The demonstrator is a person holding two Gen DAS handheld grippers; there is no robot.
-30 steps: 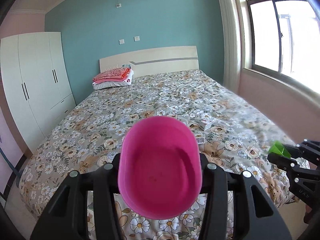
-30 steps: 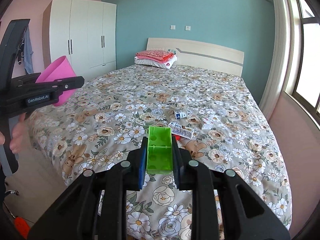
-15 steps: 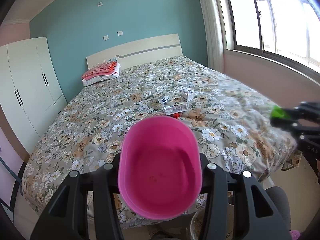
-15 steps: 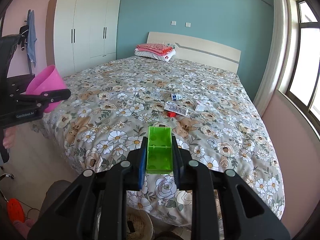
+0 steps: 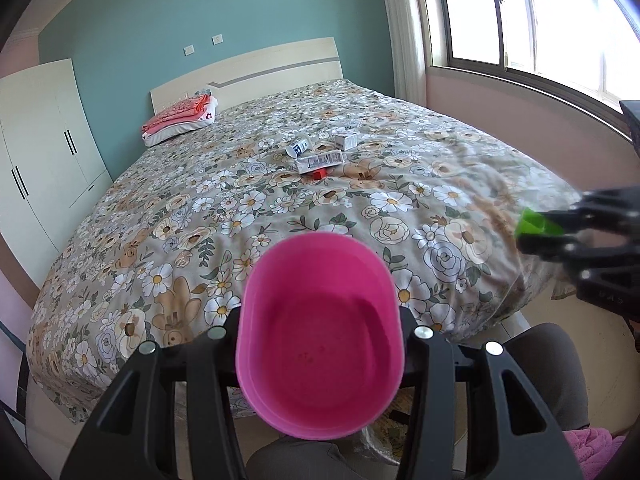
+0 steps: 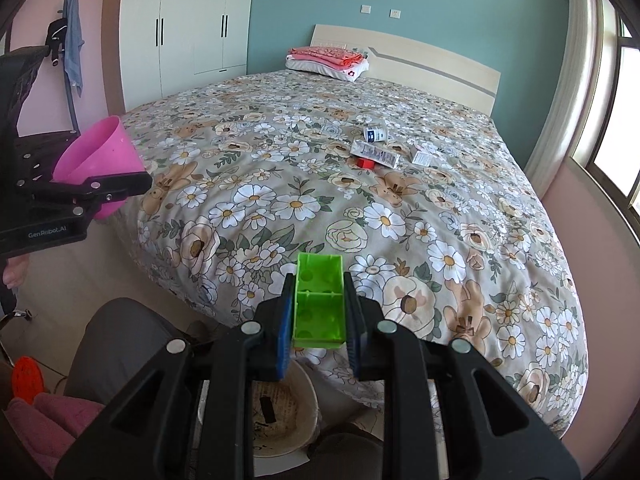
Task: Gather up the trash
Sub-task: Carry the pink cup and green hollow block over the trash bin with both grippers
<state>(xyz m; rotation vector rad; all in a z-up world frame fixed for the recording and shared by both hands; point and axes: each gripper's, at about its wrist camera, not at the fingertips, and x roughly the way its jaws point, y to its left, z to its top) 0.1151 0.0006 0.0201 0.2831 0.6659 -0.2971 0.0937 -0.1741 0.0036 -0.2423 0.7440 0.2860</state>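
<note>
Left gripper (image 5: 320,344), from its own wrist camera: clamped on a pink cup (image 5: 320,336), mouth toward the lens, fingers (image 5: 208,364) pressing its 2 sides. Beyond the cup, a floral bedspread (image 5: 240,216) with a cluster of trash near the middle: a long white carton (image 5: 319,162), a red scrap (image 5: 319,175) touching its near edge, a small roll (image 5: 298,146) and a white box (image 5: 346,139) just behind. At far right, blurred, the right gripper (image 5: 540,232) with a green block (image 5: 538,222).

Right gripper (image 6: 319,312), from its own wrist camera: closed tight on the green block, hollow side up, blue pads (image 6: 285,326) flat against both long walls. Below it, on the floor, a round bin (image 6: 300,420) at the foot of the bed. Same trash cluster well ahead on the bedspread. At left, the pink cup held above the floor beside the bed.
</note>
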